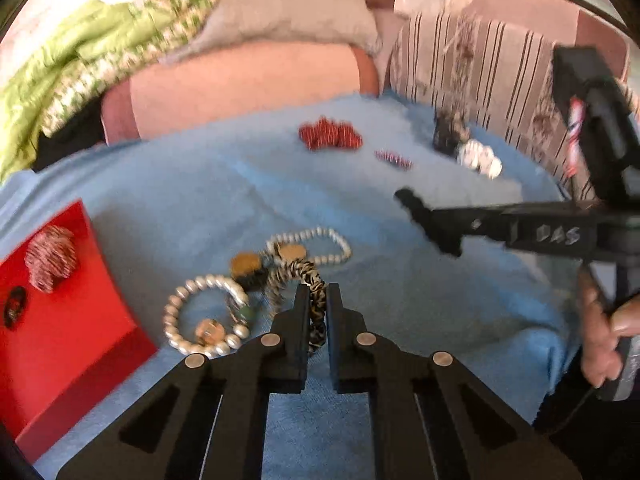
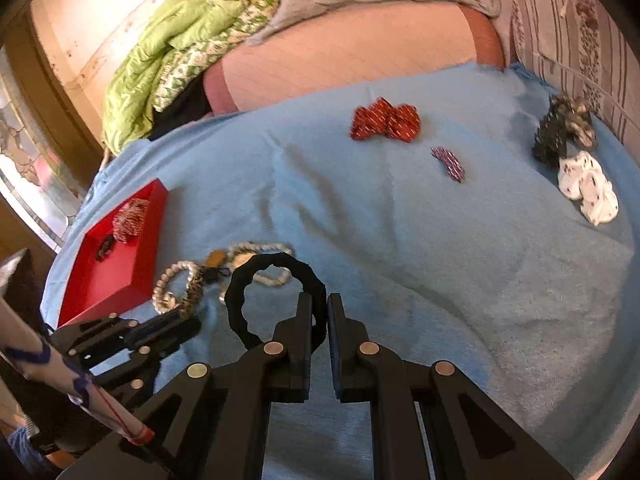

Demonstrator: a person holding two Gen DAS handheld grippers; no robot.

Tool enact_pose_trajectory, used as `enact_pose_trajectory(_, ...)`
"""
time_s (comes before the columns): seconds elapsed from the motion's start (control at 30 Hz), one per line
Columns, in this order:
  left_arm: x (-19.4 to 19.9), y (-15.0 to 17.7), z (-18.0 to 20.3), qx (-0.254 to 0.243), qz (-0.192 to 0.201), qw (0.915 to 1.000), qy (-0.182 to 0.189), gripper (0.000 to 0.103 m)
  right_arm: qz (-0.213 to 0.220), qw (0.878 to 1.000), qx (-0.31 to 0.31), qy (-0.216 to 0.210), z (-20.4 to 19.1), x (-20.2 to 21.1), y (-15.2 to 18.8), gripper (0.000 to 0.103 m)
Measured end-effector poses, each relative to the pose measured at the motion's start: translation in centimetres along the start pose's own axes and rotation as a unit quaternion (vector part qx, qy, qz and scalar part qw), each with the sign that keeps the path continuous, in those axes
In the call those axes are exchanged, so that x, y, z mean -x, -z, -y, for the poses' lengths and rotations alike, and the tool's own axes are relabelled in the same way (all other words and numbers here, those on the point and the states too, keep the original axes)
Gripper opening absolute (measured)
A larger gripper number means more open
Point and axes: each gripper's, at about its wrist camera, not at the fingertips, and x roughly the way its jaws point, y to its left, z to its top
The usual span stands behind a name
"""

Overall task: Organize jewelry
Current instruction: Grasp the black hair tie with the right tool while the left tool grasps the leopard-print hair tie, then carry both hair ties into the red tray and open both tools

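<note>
My left gripper (image 1: 318, 300) is shut on a black-and-white zebra-striped band (image 1: 314, 280) at the edge of a jewelry pile with two pearl bracelets (image 1: 200, 316) and round brown pieces (image 1: 248, 264). My right gripper (image 2: 319, 308) is shut on a black ring-shaped band (image 2: 276, 262), held above the blue cloth (image 2: 400, 240). A red tray (image 1: 68, 320) at the left holds a red-white striped band (image 1: 50, 258) and a small dark piece (image 1: 14, 306). The tray also shows in the right wrist view (image 2: 116, 272).
Farther on the cloth lie a red patterned band (image 2: 386, 120), a small purple one (image 2: 448, 164), a dark one (image 2: 560, 128) and a white one (image 2: 588, 188). Pink cushion (image 1: 248, 84), green quilt (image 2: 172, 52) and striped fabric (image 1: 480, 60) lie behind.
</note>
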Motion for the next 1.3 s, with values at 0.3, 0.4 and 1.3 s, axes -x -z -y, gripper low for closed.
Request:
enact_pose_trajectory(0.3, 4.9, -0.5, -1.4, 0.047, 0.06, 0.9971, 0.008, 0.007, 0.025, 0.999, 0.031, -0.002, -2.8, 0.4, 0.1, 0.008)
enact_pose_trajectory(0.4, 6.2, -0.1, -2.1, 0.059, 0.07, 0.9957, -0.014, 0.007, 0.03, 0.999, 0.042, -0.003, -3.9, 0.5, 0.4, 0.008)
enact_pose_trajectory(1.3, 10.8, 2.0, -10.3, 0.151, 0.092, 0.9773, -0.117, 0.007, 0.04, 0.992, 0.12, -0.009, -9.3, 0.0, 2.0, 0.008)
